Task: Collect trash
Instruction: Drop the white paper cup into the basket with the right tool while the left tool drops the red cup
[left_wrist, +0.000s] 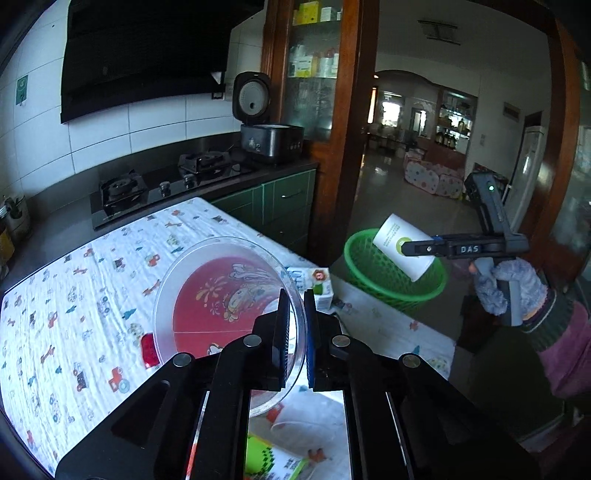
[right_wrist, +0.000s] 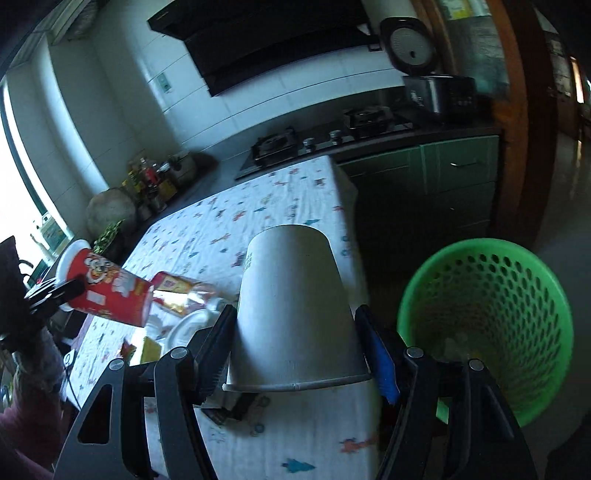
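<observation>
Already the right gripper (right_wrist: 295, 354) grips the paper cup (right_wrist: 291, 310), base pointing away, with the green bin (right_wrist: 484, 325) at right; the left gripper (left_wrist: 295, 332) pinches the red cup's (left_wrist: 221, 306) rim farther off.

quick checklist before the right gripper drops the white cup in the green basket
1. White paper cup clamped in right gripper: ok.
2. Cup fully above green basket: not ok in the right wrist view, it sits over the table edge beside the basket.
3. Basket mouth unobstructed: ok.
4. Room left inside basket: ok, it looks nearly empty.
5. Left gripper holding red printed cup by its rim: ok.
6. Left gripper clear of the basket: ok.
</observation>
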